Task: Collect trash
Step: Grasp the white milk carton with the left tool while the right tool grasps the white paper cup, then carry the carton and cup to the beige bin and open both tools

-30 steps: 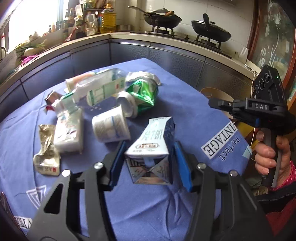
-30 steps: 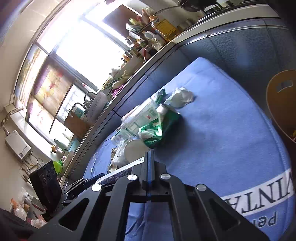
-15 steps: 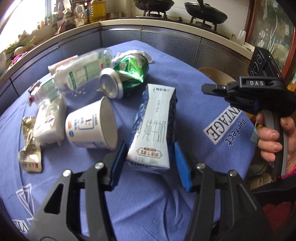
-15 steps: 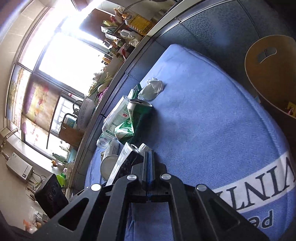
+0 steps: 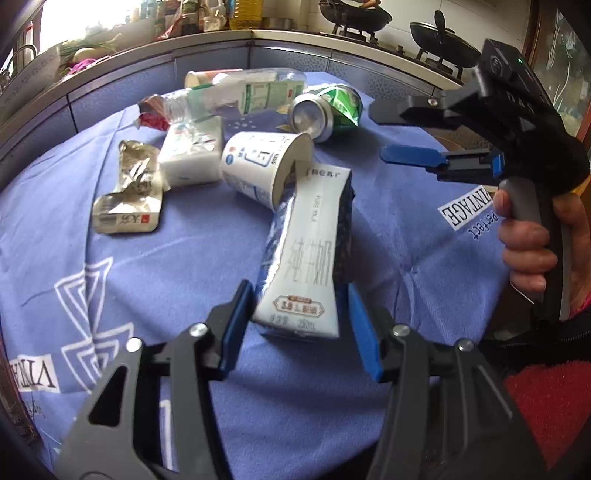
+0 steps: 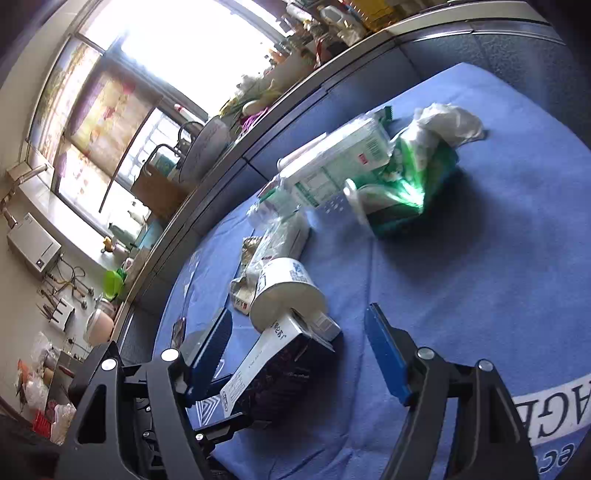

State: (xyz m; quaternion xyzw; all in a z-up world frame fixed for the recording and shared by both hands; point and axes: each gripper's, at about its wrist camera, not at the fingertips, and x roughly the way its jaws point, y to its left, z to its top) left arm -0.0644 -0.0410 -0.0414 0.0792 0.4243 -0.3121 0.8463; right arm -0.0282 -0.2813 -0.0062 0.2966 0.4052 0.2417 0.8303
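Note:
My left gripper [image 5: 301,325] is shut on a blue-and-white milk carton [image 5: 306,254], held by its near end; its far end rests against a white paper cup [image 5: 264,166] lying on its side. The carton also shows in the right wrist view [image 6: 273,365], between my right gripper's blue pads. My right gripper [image 6: 299,350] is open wide, a little above the blue tablecloth [image 5: 184,240]. It shows in the left wrist view [image 5: 406,129] to the right, above the table.
Behind the cup lie a crushed green can [image 5: 325,110], a clear plastic bottle [image 5: 240,92], a white pack [image 5: 192,155] and a flattened foil wrapper [image 5: 129,192]. A crumpled white tissue [image 6: 447,122] lies beyond the can. A counter with woks [image 5: 354,14] rings the table.
My right gripper has opened from shut and swung towards the carton. My left gripper has tipped the carton forward and pushed it against the paper cup.

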